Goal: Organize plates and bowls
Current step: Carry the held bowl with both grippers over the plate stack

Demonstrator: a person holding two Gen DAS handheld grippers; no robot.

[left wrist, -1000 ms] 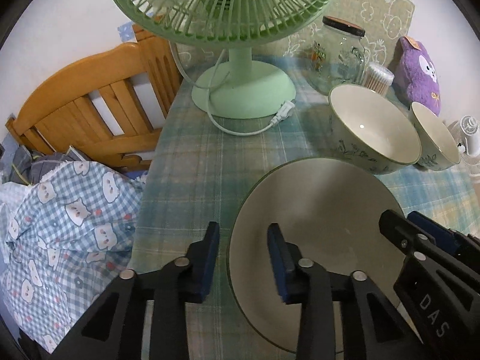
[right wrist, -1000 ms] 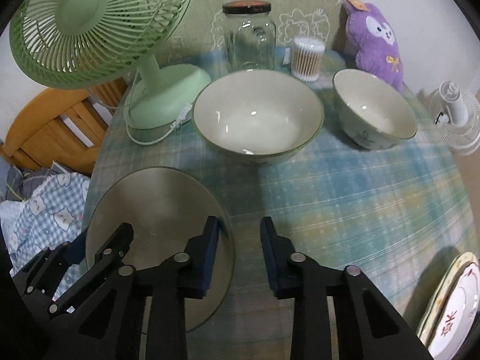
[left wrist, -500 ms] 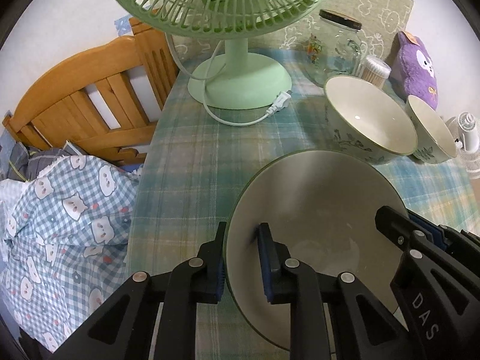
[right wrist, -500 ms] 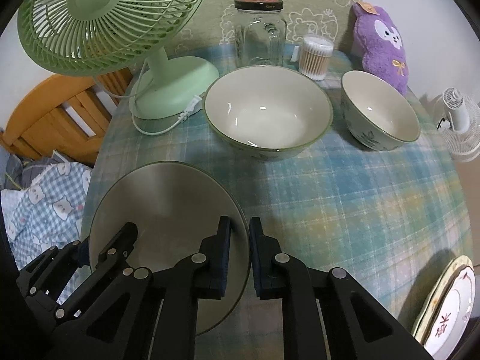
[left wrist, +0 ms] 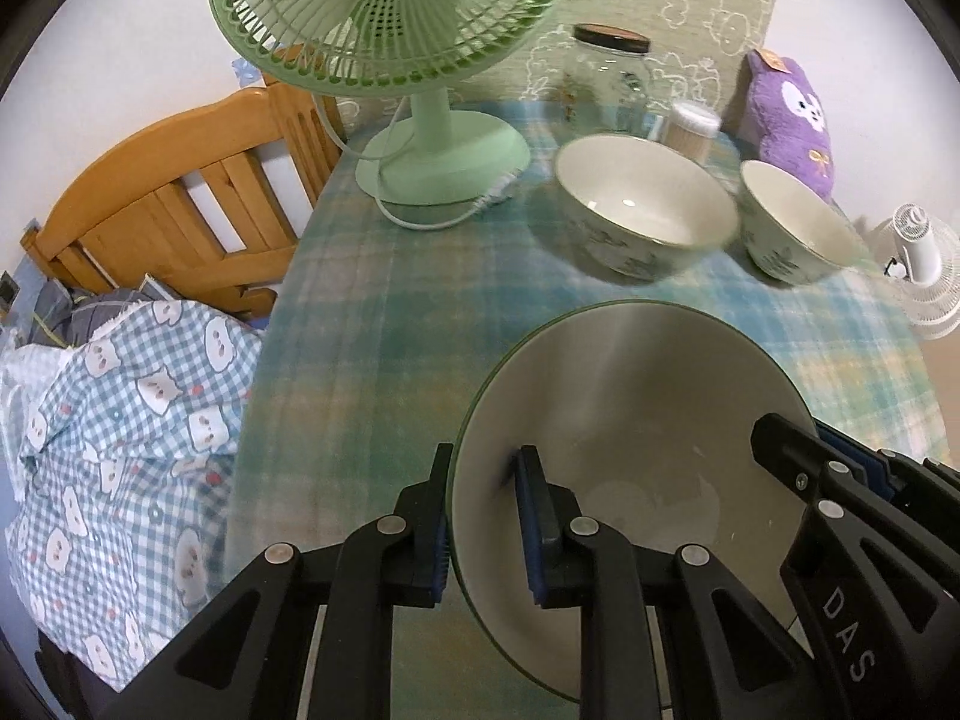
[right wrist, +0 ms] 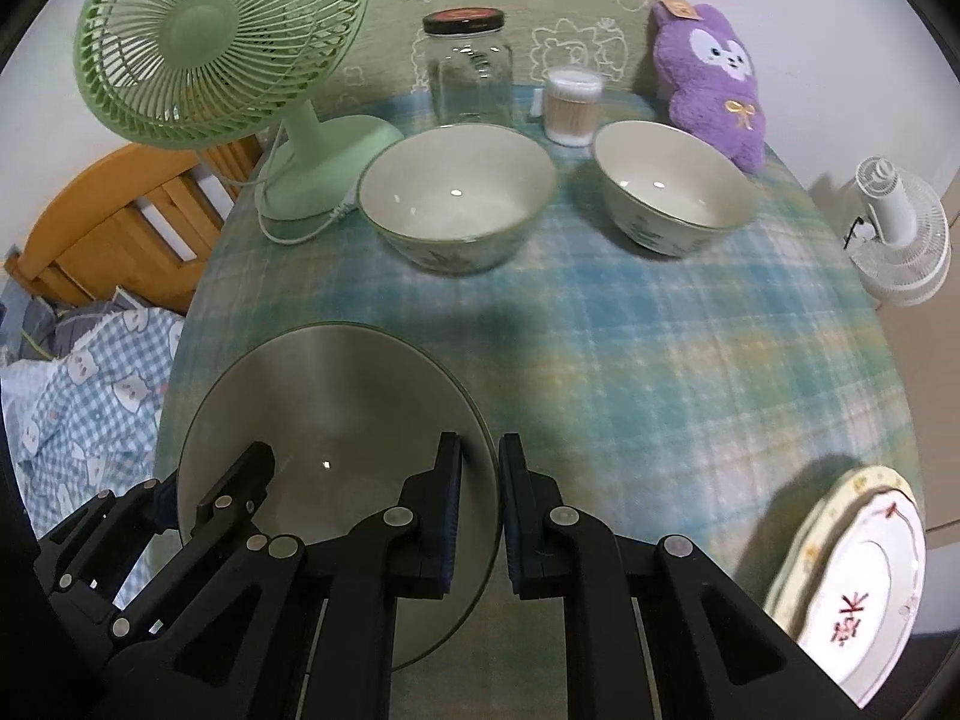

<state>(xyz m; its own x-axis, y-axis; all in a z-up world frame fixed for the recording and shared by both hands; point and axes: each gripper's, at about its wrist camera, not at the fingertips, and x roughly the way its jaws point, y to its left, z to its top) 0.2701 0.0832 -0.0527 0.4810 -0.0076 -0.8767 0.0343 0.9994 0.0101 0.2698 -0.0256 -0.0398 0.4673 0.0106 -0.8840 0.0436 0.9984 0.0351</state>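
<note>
A large cream plate with a green rim (left wrist: 630, 402) (right wrist: 324, 396) hangs just above the plaid tablecloth, held from both sides. My left gripper (left wrist: 483, 492) is shut on its left rim. Opposite, my right gripper (right wrist: 480, 480) is shut on its right rim and also shows in the left wrist view (left wrist: 840, 468). Farther back stand a big bowl (left wrist: 642, 210) (right wrist: 456, 195) and a smaller bowl (left wrist: 798, 222) (right wrist: 672, 183), both cream with leaf prints. A stack of plates with a red mark (right wrist: 858, 582) lies at the table's near right edge.
A green desk fan (left wrist: 420, 48) (right wrist: 234, 60) with its cord stands at the back left. A glass jar (right wrist: 471, 66), a tub of cotton swabs (right wrist: 570, 105) and a purple plush toy (right wrist: 714, 81) line the back. A wooden chair (left wrist: 174, 210) and checked bedding (left wrist: 120, 438) lie left.
Both grippers closed on the plate's opposite rims, then lifted it off the cloth. The table and bowls now look farther away.
</note>
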